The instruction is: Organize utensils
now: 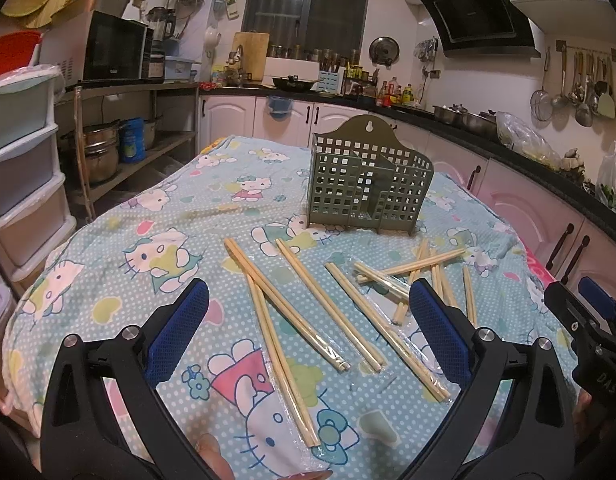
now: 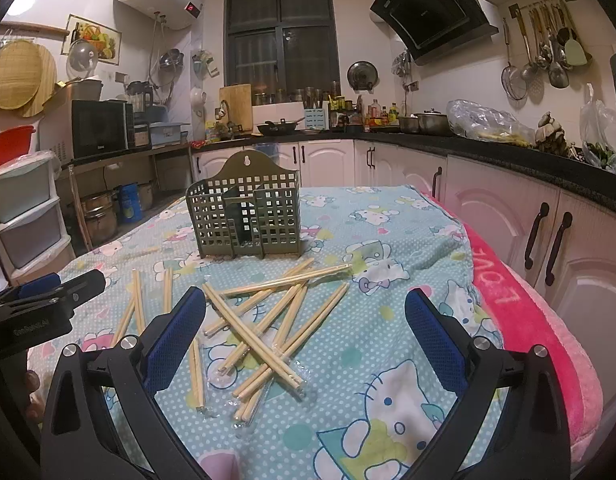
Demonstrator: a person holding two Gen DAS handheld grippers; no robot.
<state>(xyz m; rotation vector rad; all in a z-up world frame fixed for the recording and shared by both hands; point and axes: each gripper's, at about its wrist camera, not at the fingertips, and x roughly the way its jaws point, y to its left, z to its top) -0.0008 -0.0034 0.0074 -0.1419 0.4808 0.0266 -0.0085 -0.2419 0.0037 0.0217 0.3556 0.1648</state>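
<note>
Two grippers, both with fingers spread wide and nothing between the pads. The left gripper (image 1: 308,312) hovers over the near part of the table, its blue pads (image 1: 180,332) well apart, tilted down toward a loose spread of chopsticks (image 1: 308,304) lying on the cloth. Several pairs there sit in clear plastic sleeves, some crossing one another. Over on the right, the right gripper (image 2: 306,324) hangs just as wide, blue pads (image 2: 435,336) apart, and under it lies a tangled pile of chopsticks (image 2: 268,320), criss-crossed, a few with wrappers at their near ends. Neither gripper touches a stick.

Further out, past the sticks, stands the green holder (image 1: 367,180), a slotted plastic basket with a divider inside and a hanging hole in its tall back, upright on the far middle of the table. A blue cartoon-cat tablecloth (image 2: 387,248) covers the table, with a pink blanket (image 2: 527,304) along its right edge. Beyond are white cabinets (image 2: 327,160) and a dark counter (image 2: 507,152) crowded with pots and bottles.
</note>
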